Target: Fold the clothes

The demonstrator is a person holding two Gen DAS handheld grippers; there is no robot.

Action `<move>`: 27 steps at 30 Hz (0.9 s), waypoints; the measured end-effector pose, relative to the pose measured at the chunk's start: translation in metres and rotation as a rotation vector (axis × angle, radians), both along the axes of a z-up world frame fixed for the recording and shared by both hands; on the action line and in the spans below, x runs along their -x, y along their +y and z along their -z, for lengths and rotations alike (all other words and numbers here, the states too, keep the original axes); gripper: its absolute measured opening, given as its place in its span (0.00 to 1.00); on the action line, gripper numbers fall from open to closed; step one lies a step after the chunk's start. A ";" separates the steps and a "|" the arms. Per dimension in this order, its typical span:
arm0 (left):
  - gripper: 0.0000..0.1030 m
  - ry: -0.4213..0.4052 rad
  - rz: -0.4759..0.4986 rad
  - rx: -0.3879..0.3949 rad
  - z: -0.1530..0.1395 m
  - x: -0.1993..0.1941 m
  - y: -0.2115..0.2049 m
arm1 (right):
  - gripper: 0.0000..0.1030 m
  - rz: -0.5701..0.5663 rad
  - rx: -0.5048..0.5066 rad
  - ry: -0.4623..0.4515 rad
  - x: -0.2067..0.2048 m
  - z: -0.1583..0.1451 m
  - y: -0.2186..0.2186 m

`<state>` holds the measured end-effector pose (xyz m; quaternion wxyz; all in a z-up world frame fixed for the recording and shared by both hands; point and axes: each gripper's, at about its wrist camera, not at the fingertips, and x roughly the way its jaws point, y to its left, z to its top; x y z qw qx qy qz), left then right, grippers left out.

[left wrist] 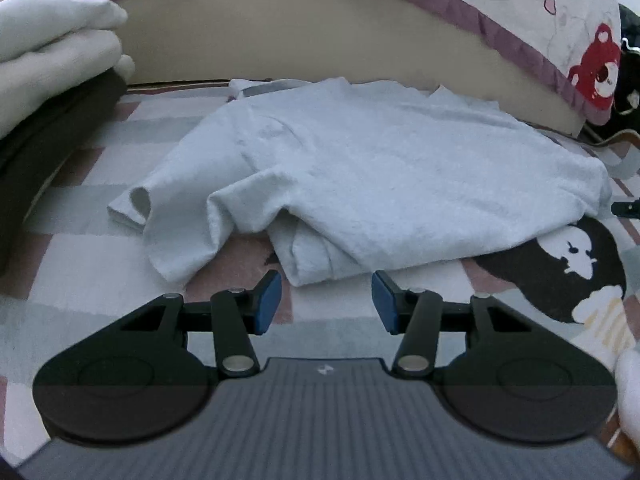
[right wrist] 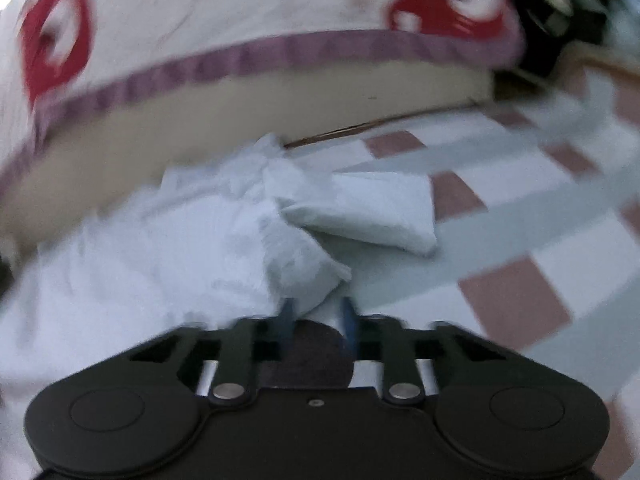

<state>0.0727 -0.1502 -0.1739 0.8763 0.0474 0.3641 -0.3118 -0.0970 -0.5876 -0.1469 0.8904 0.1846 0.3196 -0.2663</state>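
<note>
On the checked mat [left wrist: 80, 248], the left view shows the white T-shirt [left wrist: 380, 168] mid-frame, long axis left-right, its hem just above the parted left gripper [left wrist: 326, 300]; the blurred right view shows the right gripper [right wrist: 316, 316], jaws narrowly spaced, cloth bunched between them, grip uncertain.

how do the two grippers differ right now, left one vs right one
The left gripper has its jaws spread wide with nothing between them; the right gripper has its jaws much closer, with a fold of the pale t-shirt between them. The left view is sharp, with the shirt's edge just ahead of its fingertips; the right view is motion-blurred. Both have black bodies and blue finger pads.
</note>
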 end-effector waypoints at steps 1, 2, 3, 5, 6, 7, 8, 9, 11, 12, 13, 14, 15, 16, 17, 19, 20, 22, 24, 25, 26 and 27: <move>0.48 0.001 0.017 0.014 0.001 -0.002 0.000 | 0.14 -0.036 0.042 0.036 -0.004 -0.002 0.002; 0.46 0.001 0.043 0.027 0.002 -0.005 -0.001 | 0.15 -0.069 0.075 0.058 -0.006 -0.004 0.003; 0.39 -0.008 0.070 0.019 0.004 -0.007 -0.005 | 0.19 -0.099 0.094 0.068 -0.008 -0.005 0.002; 0.28 -0.033 0.116 -0.021 0.007 -0.012 -0.015 | 0.32 -0.128 0.121 0.087 -0.014 -0.010 -0.006; 0.24 -0.049 0.131 -0.050 0.008 -0.015 -0.020 | 0.44 -0.124 0.127 0.089 -0.016 -0.012 -0.011; 0.22 -0.059 0.146 -0.054 0.008 -0.016 -0.022 | 0.50 -0.119 0.132 0.091 -0.018 -0.014 -0.015; 0.19 -0.066 0.164 -0.039 0.007 -0.017 -0.022 | 0.50 -0.115 0.137 0.092 -0.020 -0.016 -0.020; 0.13 -0.065 0.176 -0.021 0.006 -0.018 -0.021 | 0.50 -0.120 0.133 0.092 -0.022 -0.018 -0.024; 0.04 -0.044 0.204 0.002 0.003 -0.020 -0.020 | 0.50 -0.148 0.116 0.091 -0.029 -0.015 -0.027; 0.04 -0.031 0.207 -0.015 0.001 -0.019 -0.021 | 0.50 -0.162 0.110 0.092 -0.032 -0.014 -0.028; 0.04 -0.040 0.200 -0.040 -0.002 -0.016 -0.023 | 0.49 -0.176 0.103 0.092 -0.035 -0.012 -0.028; 0.03 -0.045 0.195 -0.045 -0.007 -0.012 -0.023 | 0.48 -0.187 0.104 0.087 -0.038 -0.011 -0.027; 0.03 -0.040 0.185 -0.028 -0.010 -0.010 -0.020 | 0.32 -0.181 0.107 0.072 -0.037 -0.012 -0.026; 0.03 -0.032 0.174 -0.007 -0.014 -0.010 -0.017 | 0.03 -0.163 0.103 0.050 -0.033 -0.014 -0.024; 0.03 -0.024 0.162 0.014 -0.017 -0.009 -0.014 | 0.04 -0.146 0.100 0.028 -0.030 -0.016 -0.023; 0.03 -0.003 0.138 0.056 -0.022 -0.010 -0.007 | 0.04 -0.110 0.094 -0.015 -0.022 -0.019 -0.021; 0.03 0.016 0.121 0.074 -0.023 -0.013 -0.003 | 0.04 -0.092 0.091 -0.037 -0.018 -0.021 -0.020; 0.02 0.054 0.067 0.074 -0.025 -0.015 0.002 | 0.04 -0.057 0.085 -0.080 -0.011 -0.025 -0.018; 0.00 0.092 0.020 0.056 -0.022 -0.012 0.003 | 0.03 -0.021 0.078 -0.123 -0.003 -0.029 -0.016; 0.00 0.108 0.006 0.023 -0.017 -0.010 -0.001 | 0.03 -0.005 0.076 -0.121 -0.002 -0.027 -0.015; 0.00 0.122 -0.007 -0.016 -0.011 -0.008 -0.006 | 0.03 0.010 0.075 -0.099 -0.003 -0.023 -0.014; 0.00 0.128 -0.017 -0.037 -0.006 -0.008 -0.009 | 0.03 0.024 0.074 -0.077 -0.005 -0.019 -0.014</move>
